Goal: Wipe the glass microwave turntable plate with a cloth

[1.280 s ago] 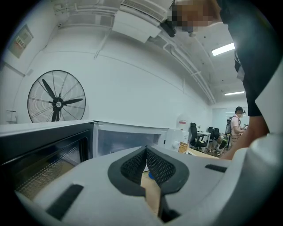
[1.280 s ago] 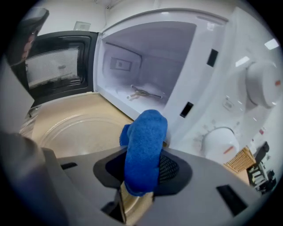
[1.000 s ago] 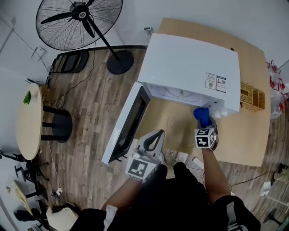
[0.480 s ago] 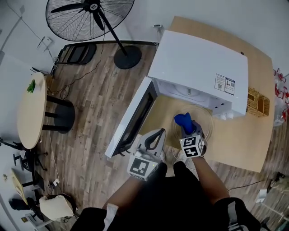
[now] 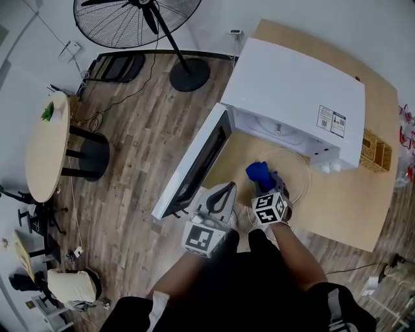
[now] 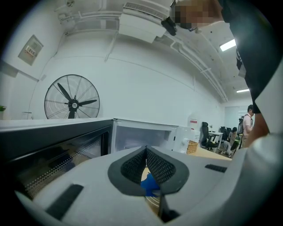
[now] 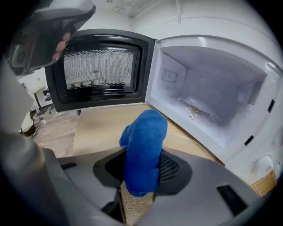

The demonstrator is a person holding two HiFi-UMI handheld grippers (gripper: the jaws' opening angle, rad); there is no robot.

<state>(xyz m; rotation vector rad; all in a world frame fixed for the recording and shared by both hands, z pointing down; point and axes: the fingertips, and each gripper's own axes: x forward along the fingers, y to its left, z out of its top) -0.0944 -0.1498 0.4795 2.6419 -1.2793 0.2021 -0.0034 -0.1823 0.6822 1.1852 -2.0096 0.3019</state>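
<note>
The glass turntable plate lies flat on the wooden table, just in front of the open white microwave. My right gripper hovers over the plate's left part, shut on a blue cloth that sticks out ahead of the jaws. In the right gripper view the blue cloth stands clamped in the right gripper, with the microwave's empty cavity beyond. My left gripper is held near the table's front edge beside the microwave door, shut and empty. The left gripper looks toward the cloth.
The microwave door hangs wide open to the left, past the table edge. A wicker basket stands at the table's right. On the wooden floor are a pedestal fan and a round side table. People sit at desks far off.
My right gripper has carried the blue cloth leftward across the plate, from beside the microwave's right front corner toward the plate's left side. The left gripper has stayed put.
</note>
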